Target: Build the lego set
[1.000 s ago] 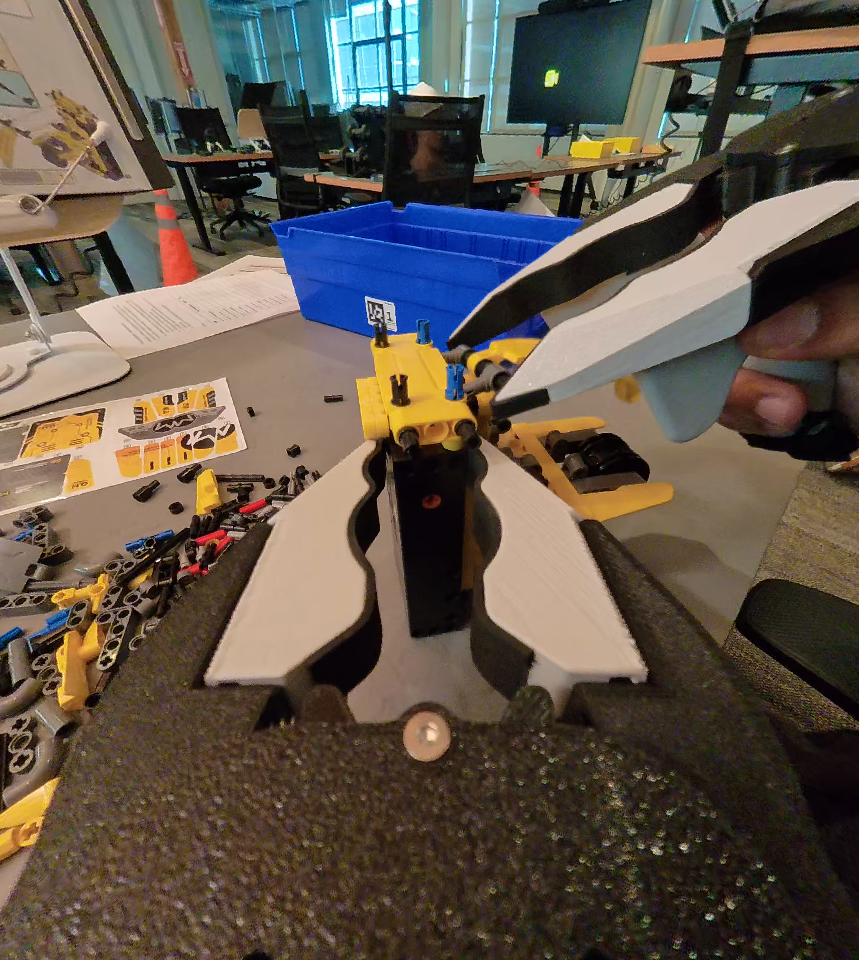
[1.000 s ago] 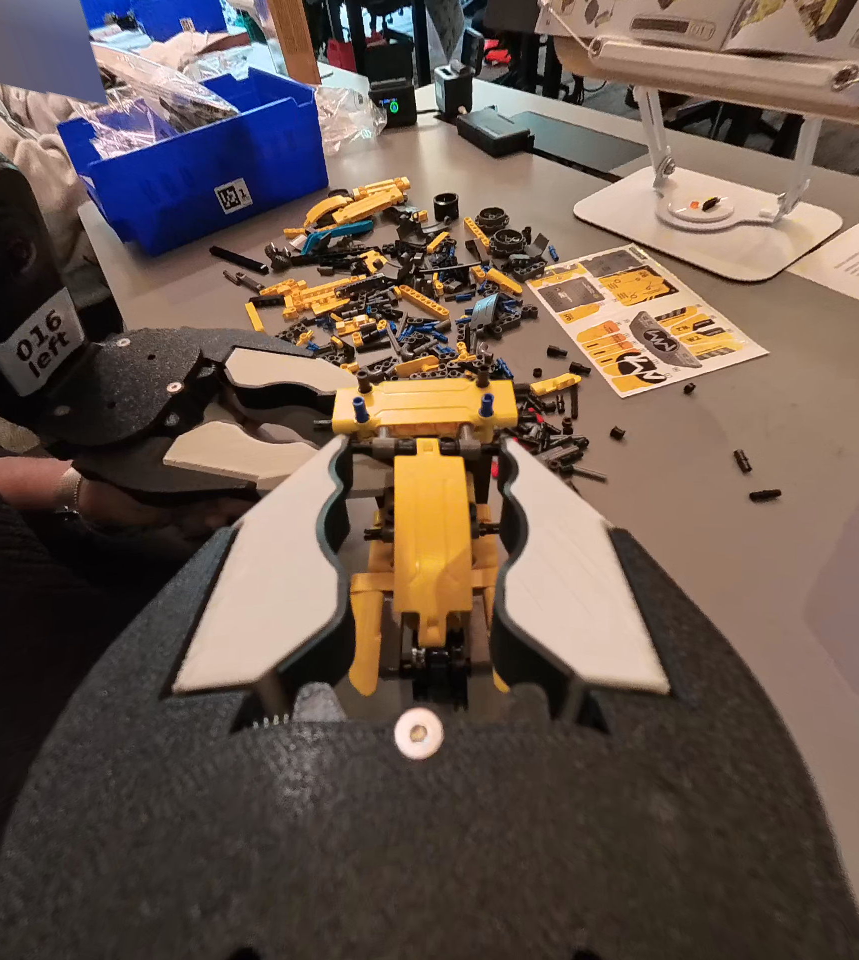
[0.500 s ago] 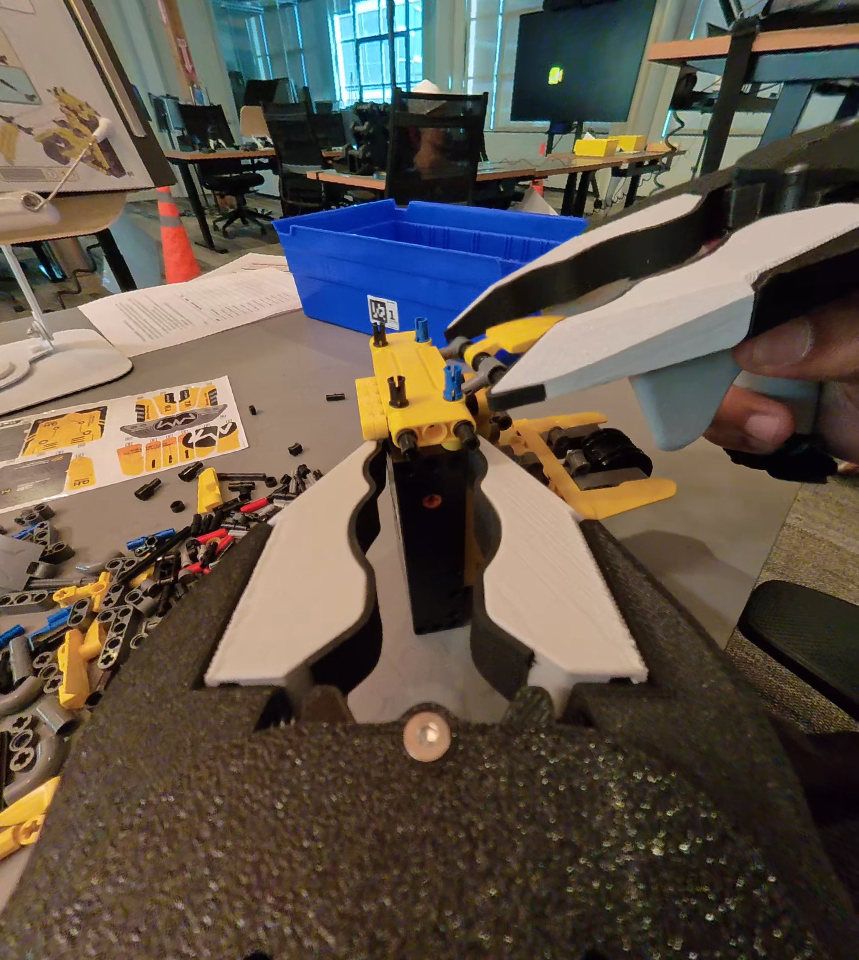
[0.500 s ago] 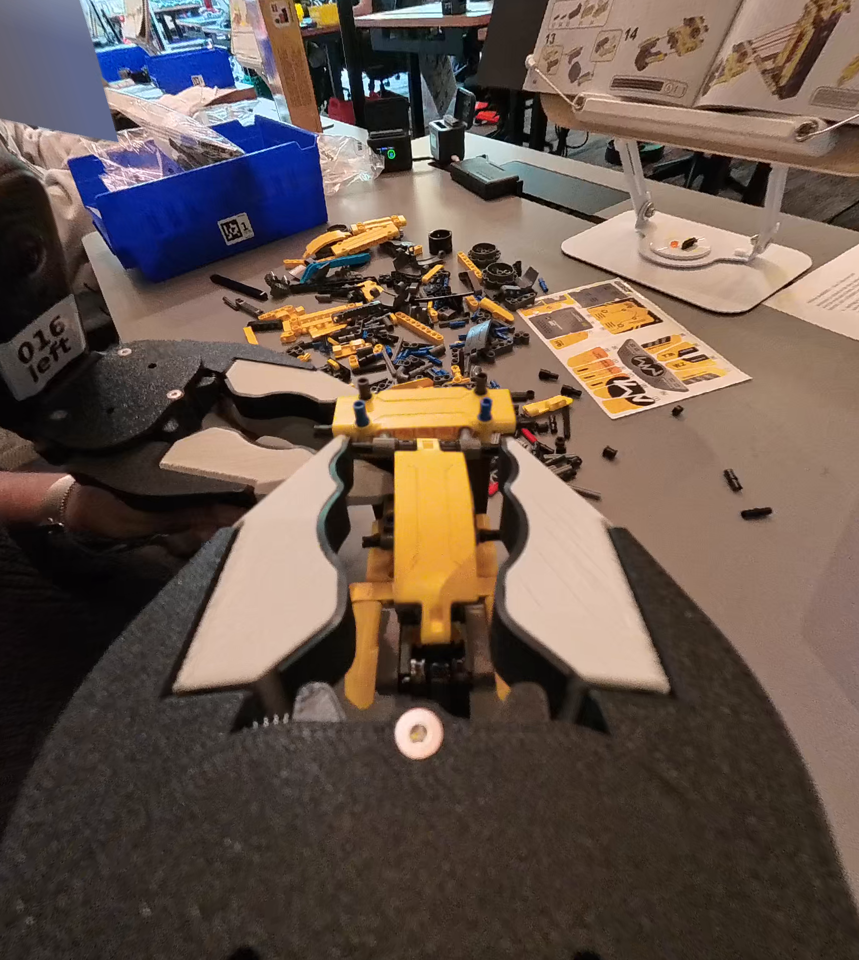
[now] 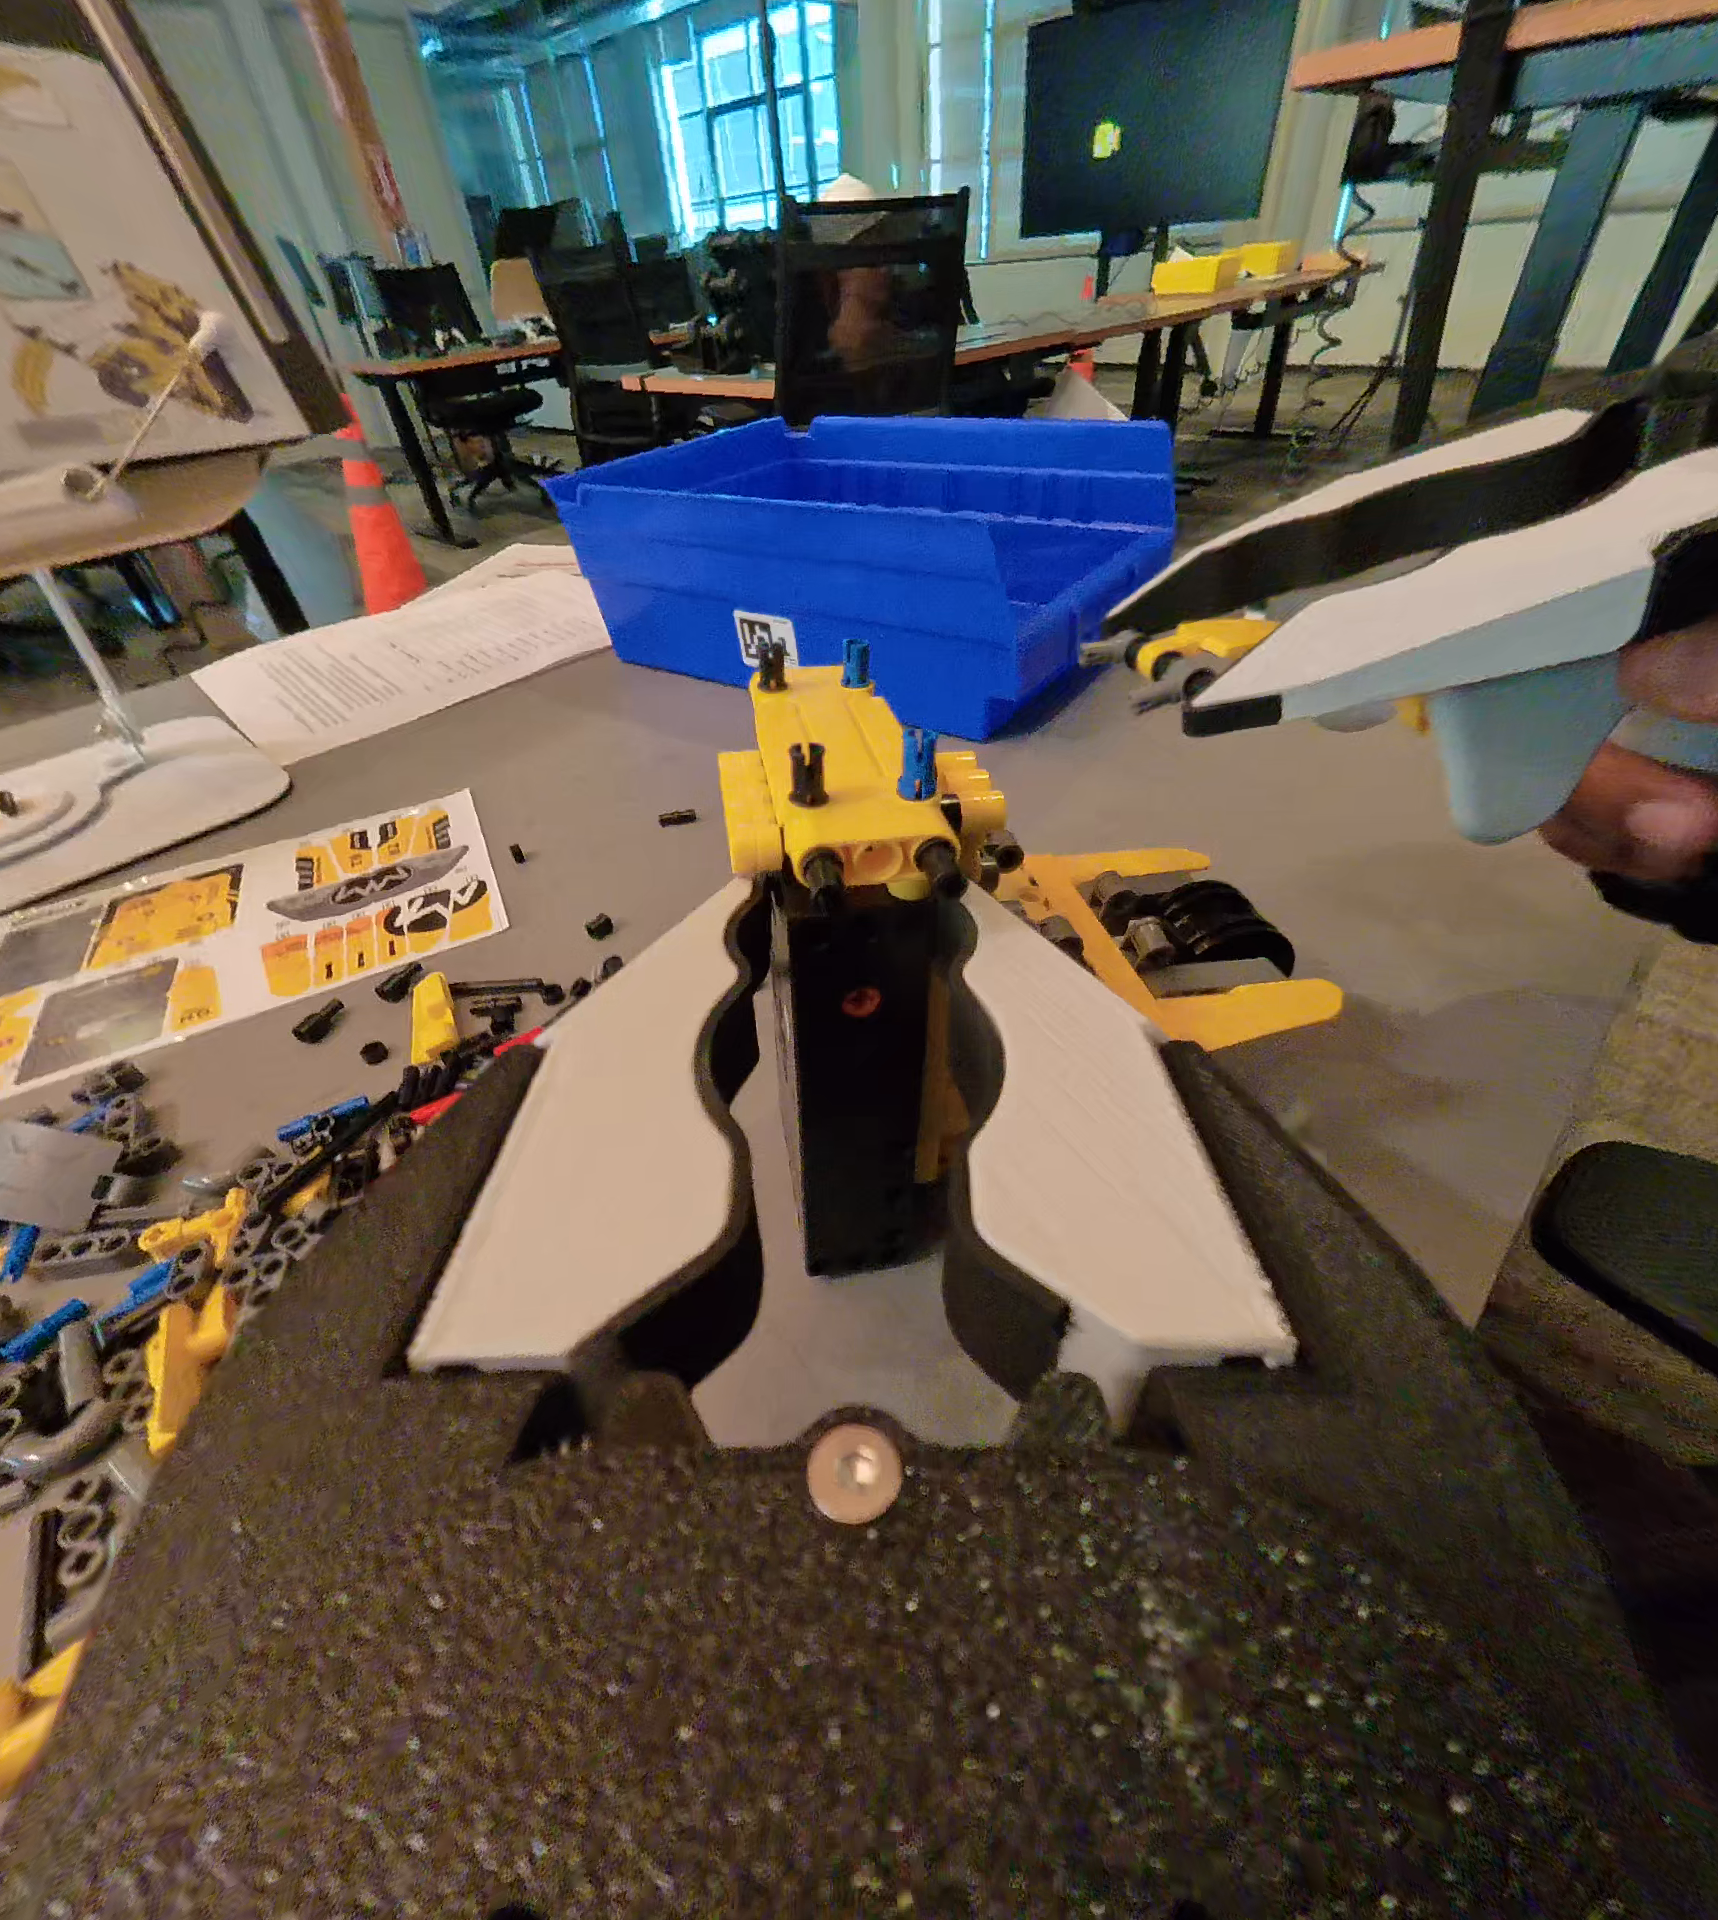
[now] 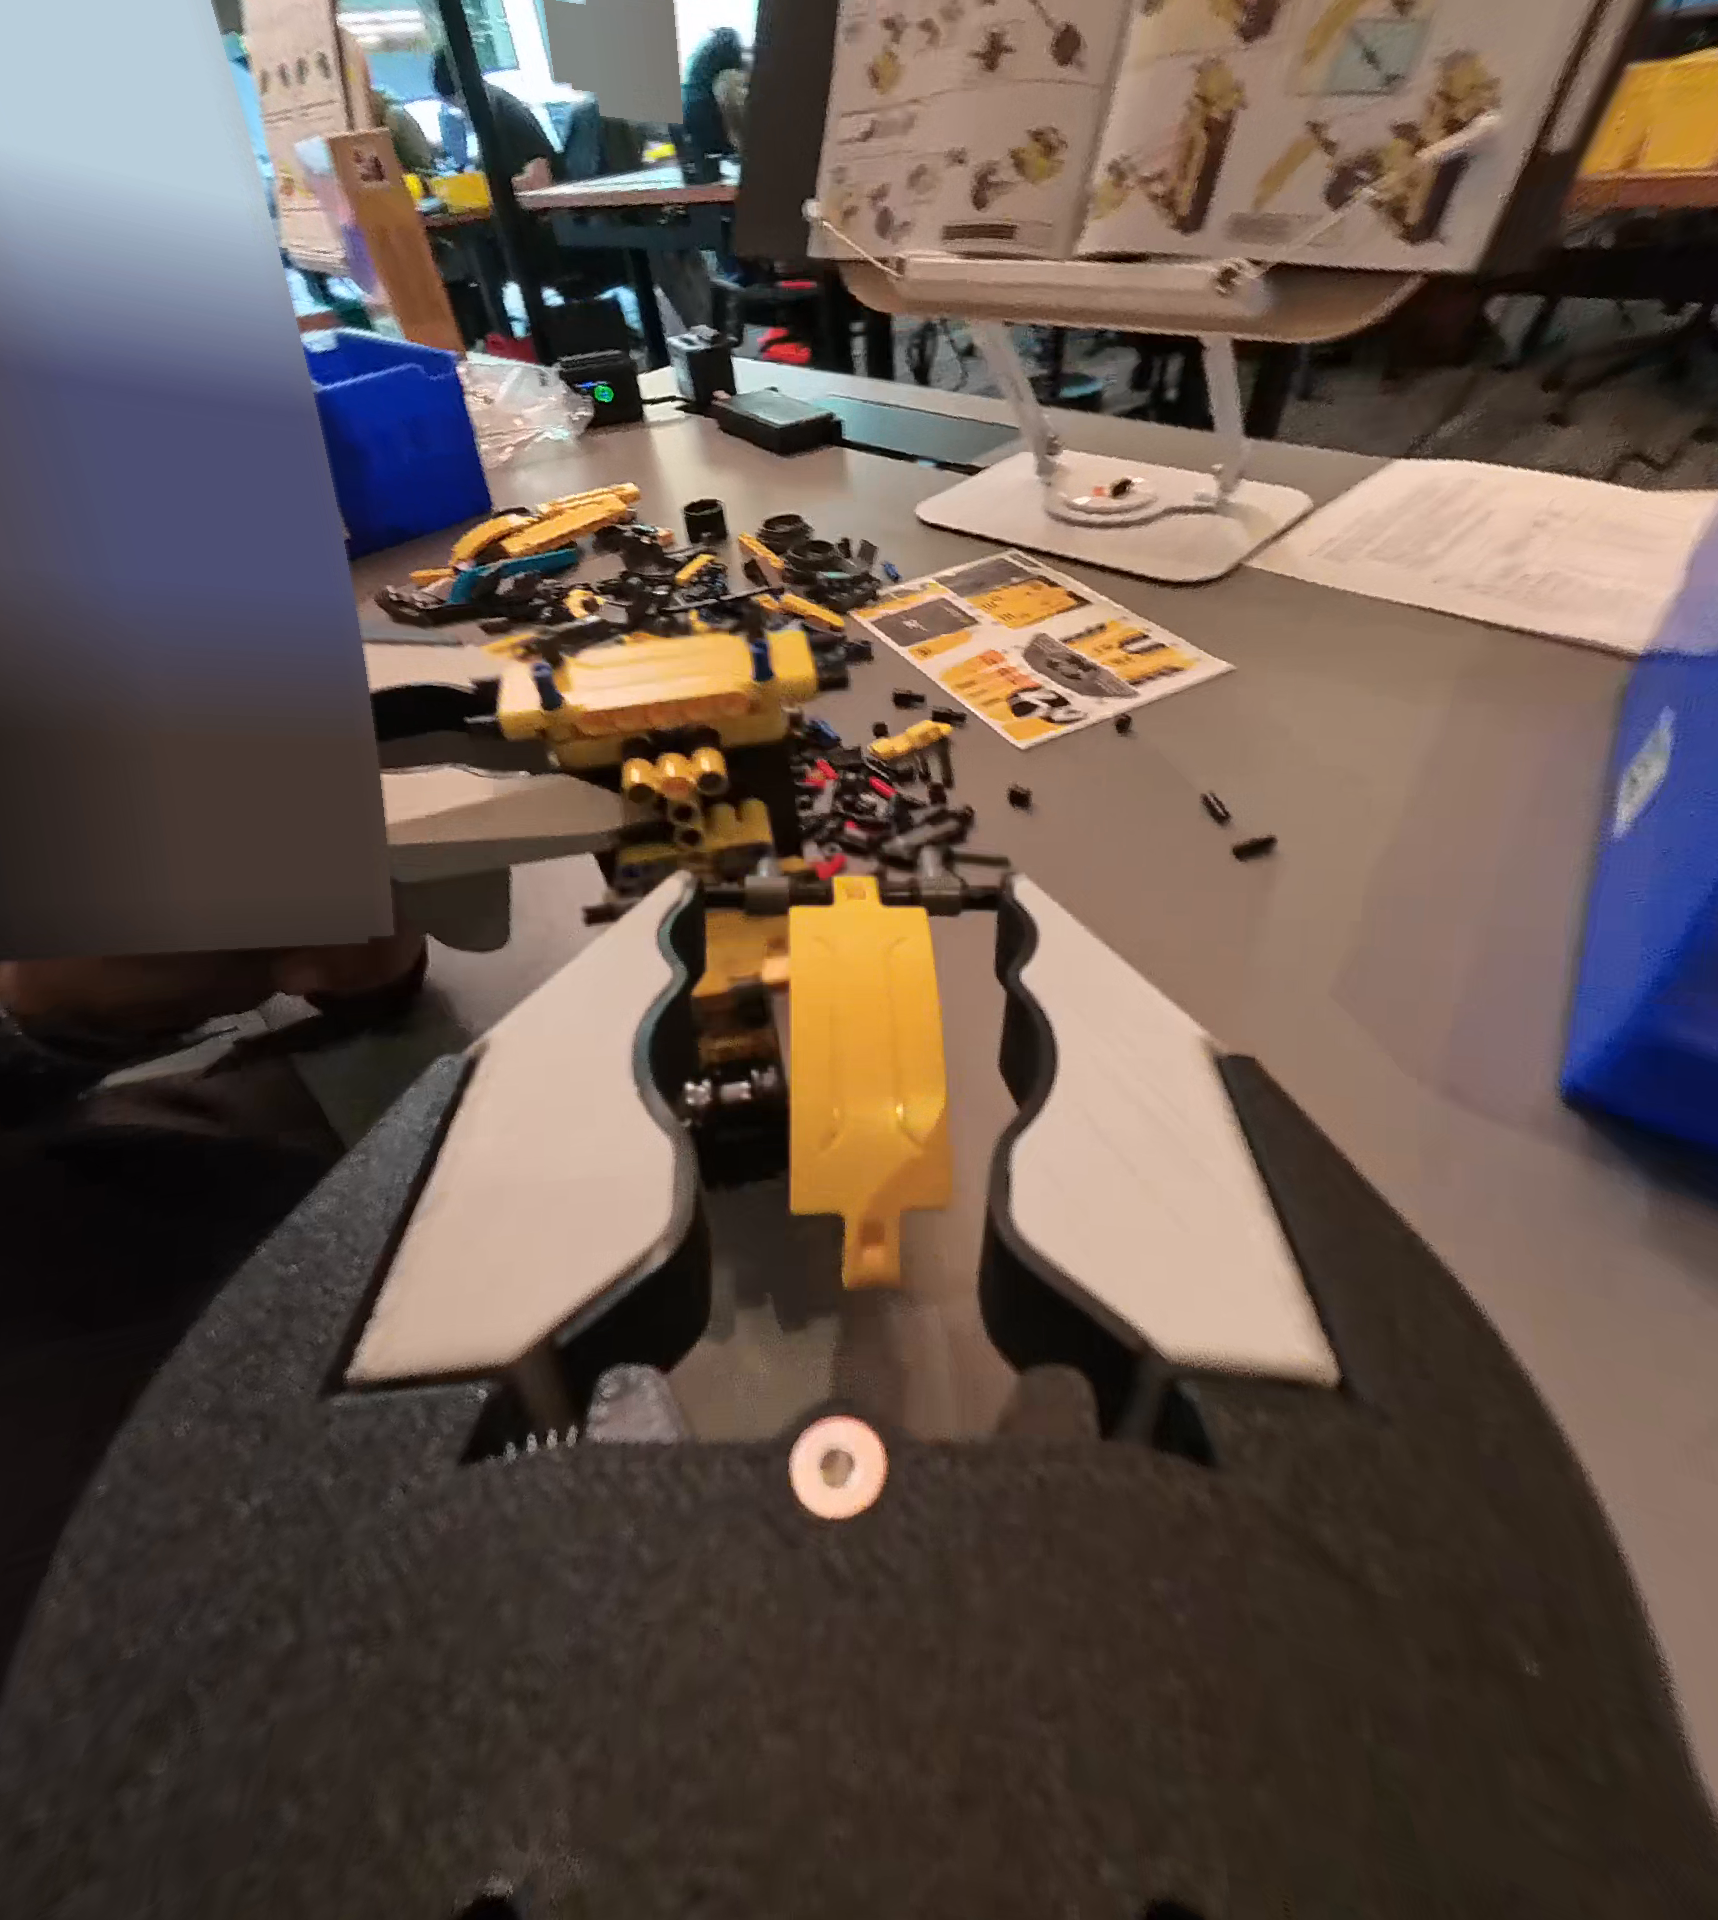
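Two grippers, each clenched on its own yellow-and-black brick sub-assembly above the table.

The left gripper (image 5: pixel 850 935) grasps a black block topped by a yellow pinned beam (image 5: pixel 850 790), held upright over the table's near edge. The right gripper (image 6: pixel 839 904) clamps a yellow curved panel piece (image 6: pixel 860 1049), apart from the left unit. A yellow frame with black rollers (image 5: pixel 1177 945) lies just beside, loose parts (image 5: pixel 107 1247) spread toward the left edge, and a blue bin (image 5: pixel 876 561) sits at the far side. Risk, as judged: both grips hold narrow faces, so a twist could pivot a piece loose and drop it off the near edge.
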A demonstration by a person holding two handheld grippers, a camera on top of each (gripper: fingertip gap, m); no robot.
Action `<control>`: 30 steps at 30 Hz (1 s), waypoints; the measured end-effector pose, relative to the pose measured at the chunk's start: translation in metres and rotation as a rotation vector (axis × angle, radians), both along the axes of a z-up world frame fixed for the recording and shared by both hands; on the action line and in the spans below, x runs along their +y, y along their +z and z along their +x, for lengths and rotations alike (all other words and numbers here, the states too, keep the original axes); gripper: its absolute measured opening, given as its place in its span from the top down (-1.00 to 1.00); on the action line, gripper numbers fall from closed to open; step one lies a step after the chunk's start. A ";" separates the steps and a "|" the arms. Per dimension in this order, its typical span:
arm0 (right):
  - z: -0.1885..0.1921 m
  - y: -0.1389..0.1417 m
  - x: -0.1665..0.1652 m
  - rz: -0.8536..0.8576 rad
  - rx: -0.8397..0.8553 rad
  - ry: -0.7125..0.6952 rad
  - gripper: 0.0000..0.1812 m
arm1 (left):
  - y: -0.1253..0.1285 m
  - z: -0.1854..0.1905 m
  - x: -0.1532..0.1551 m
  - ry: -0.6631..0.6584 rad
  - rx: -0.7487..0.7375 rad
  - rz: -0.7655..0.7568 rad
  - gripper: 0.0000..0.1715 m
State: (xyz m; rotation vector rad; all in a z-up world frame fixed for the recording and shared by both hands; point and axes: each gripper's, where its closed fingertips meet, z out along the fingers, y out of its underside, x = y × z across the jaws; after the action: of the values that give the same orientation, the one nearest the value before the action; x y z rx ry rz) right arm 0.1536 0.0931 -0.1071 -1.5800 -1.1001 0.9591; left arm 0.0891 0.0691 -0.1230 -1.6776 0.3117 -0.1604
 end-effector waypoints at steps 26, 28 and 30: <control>0.062 -0.009 0.007 0.019 0.064 -0.171 0.39 | -0.007 0.015 0.033 -0.193 -0.697 -0.323 0.67; 0.066 -0.009 0.008 0.020 0.068 -0.179 0.39 | -0.010 0.024 0.038 -0.232 -0.711 -0.335 0.67; 0.069 -0.010 0.009 0.017 0.071 -0.187 0.39 | -0.008 0.030 0.041 -0.263 -0.685 -0.311 0.67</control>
State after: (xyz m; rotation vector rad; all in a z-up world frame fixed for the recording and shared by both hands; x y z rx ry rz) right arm 0.2229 0.1026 -0.1175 -1.5924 -0.8924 0.8711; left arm 0.1193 0.1101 -0.1314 -1.7679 -0.0182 -0.9952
